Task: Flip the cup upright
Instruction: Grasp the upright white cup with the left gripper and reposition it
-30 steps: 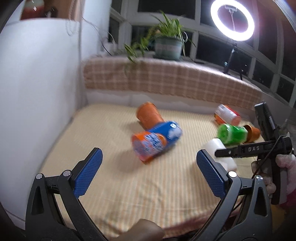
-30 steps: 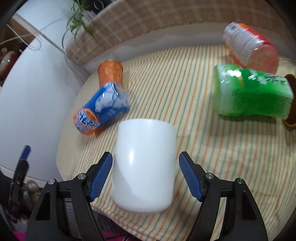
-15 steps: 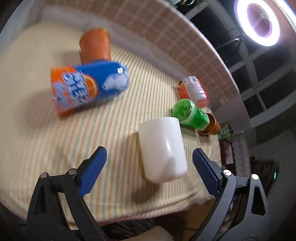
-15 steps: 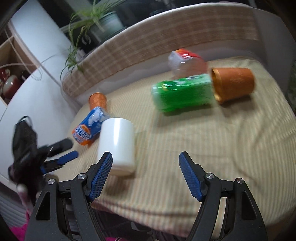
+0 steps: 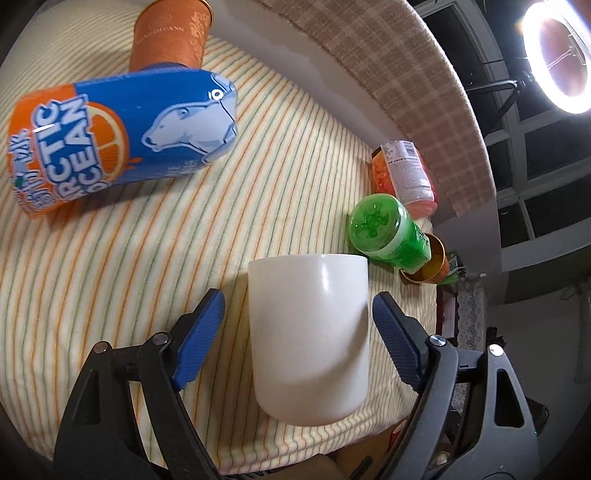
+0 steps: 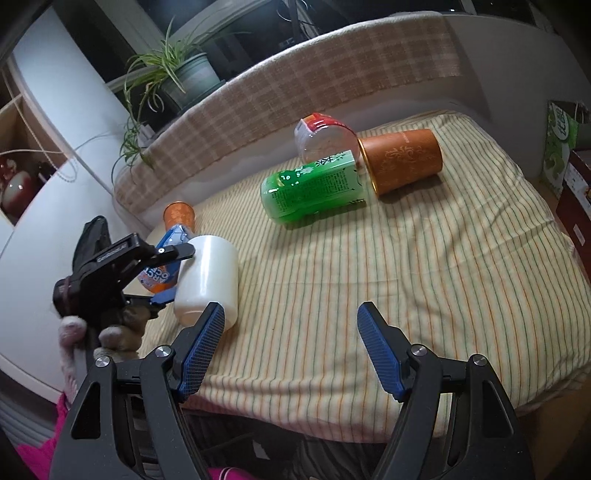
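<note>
Straddling the white cup [image 5: 308,339] with the left gripper [image 5: 297,339]: jaws spread wide, one blue pad [image 5: 201,332] on each flank, neither yet touching, so nothing being grasped. Lying on its side near the front edge of the striped cloth [image 5: 155,236], closed base toward the far side as seen from the left wrist, mouth apparently toward the camera; which way the handle is pointing cannot be told. In the right wrist view, the same cup [image 6: 207,282] sitting between the left gripper's fingers at the table's left front.

Hovering off to the side, the right gripper [image 6: 290,347]: fingers released, holding nothing, bare cloth between them.

Progress, judged: approach done; closing on the cup, lifting, rotating and setting it mouth-up all remaining.

Counting the objects: one white cup; two orange cups, one standing inverted at the back [image 5: 170,33], one lying by the far corner [image 6: 402,158]; one blue-and-orange can [image 5: 122,133]; one green can [image 6: 314,188]; one red-labelled bottle [image 6: 325,134]; one potted plant [image 6: 177,74]; one ring light [image 5: 557,55].
</note>
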### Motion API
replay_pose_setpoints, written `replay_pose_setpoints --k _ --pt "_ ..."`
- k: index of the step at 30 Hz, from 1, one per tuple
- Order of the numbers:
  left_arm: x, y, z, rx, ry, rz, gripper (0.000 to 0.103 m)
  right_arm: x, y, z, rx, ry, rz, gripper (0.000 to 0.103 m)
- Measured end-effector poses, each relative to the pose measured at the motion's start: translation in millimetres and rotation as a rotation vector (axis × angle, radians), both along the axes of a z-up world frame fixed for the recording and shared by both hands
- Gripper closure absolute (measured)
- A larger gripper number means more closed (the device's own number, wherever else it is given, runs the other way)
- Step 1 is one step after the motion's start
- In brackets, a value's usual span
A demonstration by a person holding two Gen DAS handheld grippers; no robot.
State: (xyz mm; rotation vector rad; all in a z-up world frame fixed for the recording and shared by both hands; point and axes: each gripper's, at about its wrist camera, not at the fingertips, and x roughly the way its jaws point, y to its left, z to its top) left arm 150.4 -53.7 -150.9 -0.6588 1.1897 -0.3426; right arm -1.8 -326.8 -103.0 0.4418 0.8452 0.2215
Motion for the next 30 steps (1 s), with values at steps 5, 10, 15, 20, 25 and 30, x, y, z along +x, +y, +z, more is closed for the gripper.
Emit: replay_pose_setpoints --k 5,10,15,20,25,30 --pt "3.8 -7.0 -5.2 0.010 0.013 -0.019 0.019 -0.7 -5.5 -5.5 -0.001 0.006 -0.019 0.029" --pt "4.4 -12.1 -6.6 0.014 0.012 -0.042 0.026 -0.2 -9.9 -8.1 0.002 0.009 -0.034 0.029" --pt "3.1 -14.6 -3.7 0.036 -0.010 -0.052 0.026 -0.2 -9.8 -9.1 -0.009 0.012 -0.036 0.029" --pt "-3.1 -19.4 3.6 0.083 -0.056 -0.070 0.026 2.4 -11.4 -10.8 -0.007 0.014 -0.042 0.029" --pt "-14.0 -27.2 16.2 0.156 -0.134 -0.099 0.026 5.4 -12.4 -13.5 -0.006 0.018 -0.045 0.029" --pt "-24.6 -33.3 28.4 0.211 -0.208 -0.119 0.026 5.2 -11.1 -13.7 -0.018 0.014 -0.048 0.029"
